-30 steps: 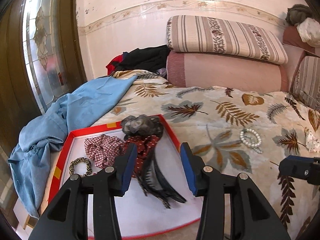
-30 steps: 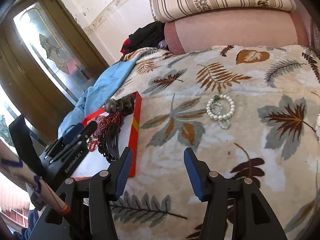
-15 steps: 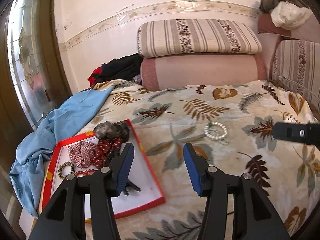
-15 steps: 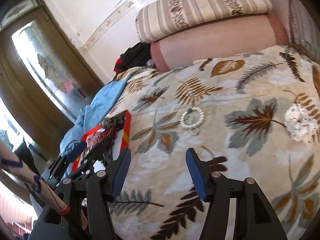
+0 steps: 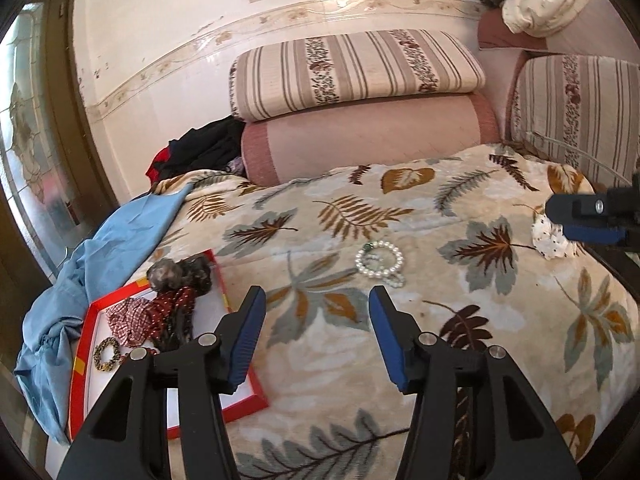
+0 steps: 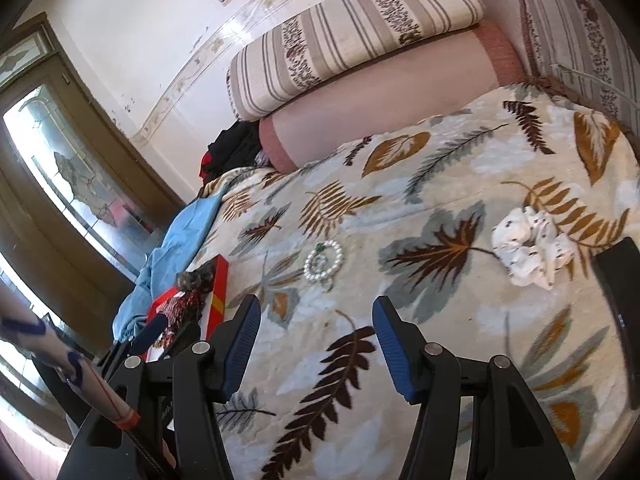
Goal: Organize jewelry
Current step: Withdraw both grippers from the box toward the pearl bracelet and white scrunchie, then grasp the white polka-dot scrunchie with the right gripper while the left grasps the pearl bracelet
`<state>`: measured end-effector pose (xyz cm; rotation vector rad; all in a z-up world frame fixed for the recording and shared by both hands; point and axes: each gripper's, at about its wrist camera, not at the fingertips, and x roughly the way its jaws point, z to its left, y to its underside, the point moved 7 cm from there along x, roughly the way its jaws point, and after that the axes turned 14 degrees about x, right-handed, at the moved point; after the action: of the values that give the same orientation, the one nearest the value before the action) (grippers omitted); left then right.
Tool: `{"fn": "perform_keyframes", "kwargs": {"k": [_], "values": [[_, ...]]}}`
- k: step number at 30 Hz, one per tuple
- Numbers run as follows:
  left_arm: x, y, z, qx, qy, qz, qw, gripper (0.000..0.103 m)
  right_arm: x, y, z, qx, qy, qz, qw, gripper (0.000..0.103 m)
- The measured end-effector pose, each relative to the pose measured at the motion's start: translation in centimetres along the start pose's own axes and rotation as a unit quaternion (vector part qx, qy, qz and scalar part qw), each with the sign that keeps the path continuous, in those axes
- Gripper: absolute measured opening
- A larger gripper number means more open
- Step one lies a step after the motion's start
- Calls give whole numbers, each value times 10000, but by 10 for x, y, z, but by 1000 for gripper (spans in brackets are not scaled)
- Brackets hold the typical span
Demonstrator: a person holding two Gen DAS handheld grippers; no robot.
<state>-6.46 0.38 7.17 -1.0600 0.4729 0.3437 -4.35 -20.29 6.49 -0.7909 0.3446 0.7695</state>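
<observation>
bed [image 5: 400,360]: covered by a leaf-print blanket; the loose items are carried on it, so the work is done here.
bolsters [image 5: 360,132]: stacked at the far end against the wall, well apart from the task.
blue cloth [image 5: 120,248]: draped over the left edge of the bed, just beside the tray.
tray [image 5: 244,400]: red-rimmed, set at the near left of the bed; judged to be the collecting place, since most pieces are already gathered in it.
tray contents: a dark scrunchie [image 5: 176,274] at the far corner, a checked scrunchie [image 5: 128,318], a spotted red one and a small leopard-print band [image 5: 106,354] are laid inside, overlapping.
white scrunchie [image 6: 528,248]: left on the blanket at the right, well apart from the tray; still to be collected.
pearl bracelet [image 5: 378,262]: left on the blanket mid-bed, between the tray and the white scrunchie, ahead of both grippers; still to be collected.
left gripper [image 5: 316,336]: held about half open and empty, its jaws just widened with nothing between them; pointed past the tray's right rim toward the bracelet, presumably for the next pick.
right gripper [image 6: 316,344]: held about half open, nothing gripped; aimed over bare blanket, nearer the white scrunchie's side.
</observation>
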Motion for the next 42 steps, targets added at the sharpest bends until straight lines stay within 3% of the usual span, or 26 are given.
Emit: {"fn": "perform_keyframes", "kwargs": {"k": [6,10,14,20,25,29,35,36,37,40,42], "values": [[6,-1,-18,140,133,72,9998,57,-10,-12,-15,12,125,-88,9999,64],[21,9,-34,156,458,312,9983,60,-19,-27,-32,155,234,-222,9994,64],[43,27,-56,166,885,707,9934,60,-29,-47,-59,285,501,-423,9974,68],[67,45,-61,41,1155,1006,9882,60,-26,-71,-109,635,994,-534,9916,70],[79,54,-61,-54,1307,1126,9850,60,0,-83,-141,729,1485,-388,9855,73],[84,53,-57,-150,1459,1110,9829,60,30,-82,-152,412,2092,-153,9769,73],[96,40,-34,-631,1689,1072,9778,72,69,-65,-150,-267,2755,274,9605,75],[100,37,-31,-702,1745,1090,9761,73,73,-64,-150,-346,2854,288,9574,71],[105,33,-28,-785,1789,1118,9743,73,77,-63,-151,-463,2993,310,9525,52],[120,21,-21,-1063,1940,1201,9678,73,80,-61,-150,-534,3075,311,9495,23],[133,13,-18,-1237,2020,1259,9633,73,78,-62,-144,-474,2850,296,9569,18]]}}
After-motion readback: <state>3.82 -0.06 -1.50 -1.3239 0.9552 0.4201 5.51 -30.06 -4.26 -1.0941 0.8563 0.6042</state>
